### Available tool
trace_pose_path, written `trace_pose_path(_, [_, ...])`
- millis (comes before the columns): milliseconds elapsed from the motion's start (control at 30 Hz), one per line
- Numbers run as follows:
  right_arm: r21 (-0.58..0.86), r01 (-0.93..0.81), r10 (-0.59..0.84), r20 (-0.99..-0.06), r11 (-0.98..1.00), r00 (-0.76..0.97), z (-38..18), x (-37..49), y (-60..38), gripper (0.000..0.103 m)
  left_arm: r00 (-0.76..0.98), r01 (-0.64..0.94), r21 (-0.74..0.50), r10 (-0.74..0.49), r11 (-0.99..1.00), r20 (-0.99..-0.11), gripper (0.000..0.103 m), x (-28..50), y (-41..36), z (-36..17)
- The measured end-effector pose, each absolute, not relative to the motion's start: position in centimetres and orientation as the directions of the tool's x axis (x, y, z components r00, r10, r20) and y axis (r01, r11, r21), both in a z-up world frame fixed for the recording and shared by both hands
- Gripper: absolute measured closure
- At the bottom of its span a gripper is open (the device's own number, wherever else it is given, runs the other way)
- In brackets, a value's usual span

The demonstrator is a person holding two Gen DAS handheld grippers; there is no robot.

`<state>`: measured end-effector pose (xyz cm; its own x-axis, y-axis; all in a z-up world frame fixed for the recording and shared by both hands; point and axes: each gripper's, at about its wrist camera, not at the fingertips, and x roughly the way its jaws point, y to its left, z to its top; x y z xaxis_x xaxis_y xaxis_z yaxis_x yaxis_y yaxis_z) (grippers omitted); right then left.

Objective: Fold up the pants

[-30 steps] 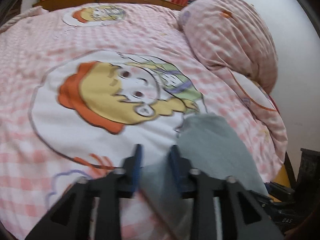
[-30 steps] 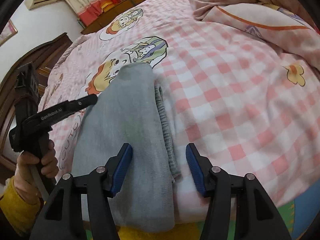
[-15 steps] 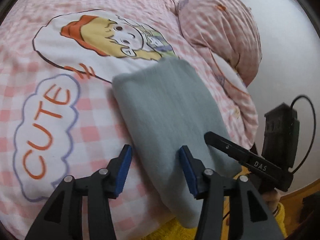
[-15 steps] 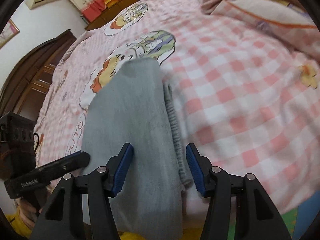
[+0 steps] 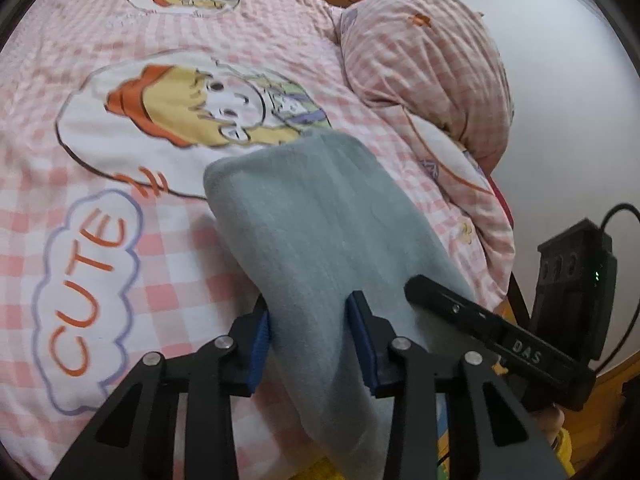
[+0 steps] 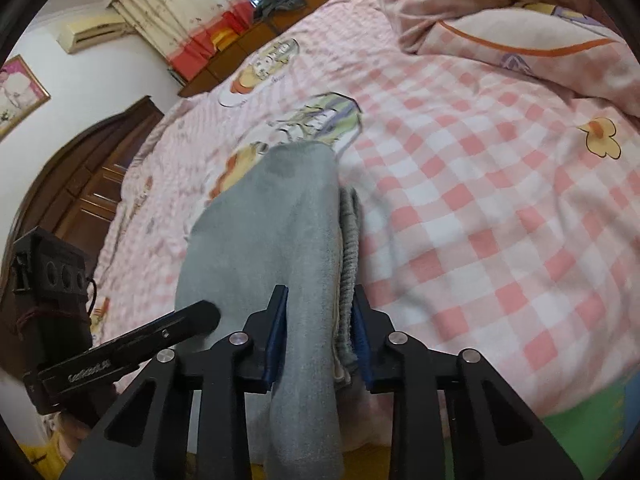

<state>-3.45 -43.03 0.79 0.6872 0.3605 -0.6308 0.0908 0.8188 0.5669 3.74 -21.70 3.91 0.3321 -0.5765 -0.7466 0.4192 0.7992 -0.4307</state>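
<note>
Your left gripper (image 5: 314, 340) sits at the near end of the folded grey pants (image 5: 320, 240), its jaws closing with the blue pads (image 5: 260, 344) pressing the cloth's left side and top. The pants lie lengthwise on the pink checked bedspread (image 5: 120, 272), their far end reaching the cartoon print (image 5: 192, 108) and their near end hanging over the bed's edge. To the right, your right gripper (image 6: 318, 340) closes too, clamping the pants' right edge with the ribbed waistband (image 6: 350, 240) between its pads. A bundled quilt (image 5: 432, 68) lies at the far right.
</note>
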Motion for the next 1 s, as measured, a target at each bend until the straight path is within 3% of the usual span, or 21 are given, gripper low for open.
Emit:
trace_pose_path(567, [0.559, -0.106, 0.459, -0.542, 0.822, 0.704, 6.5, -2.6, -31.8, 0.073, 0.493, 0.355, -0.389, -0.524, 0.85, -0.694, 0.066, 1.4, -10.1, 10.8])
trace_pose_path(1000, [0.498, -0.213, 0.504, -0.578, 0.841, 0.642, 5.5, 1.4, -20.0, 0.073, 0.541, 0.238, -0.376, -0.444, 0.895, -0.714, 0.066, 4.5, 2.1, 8.9])
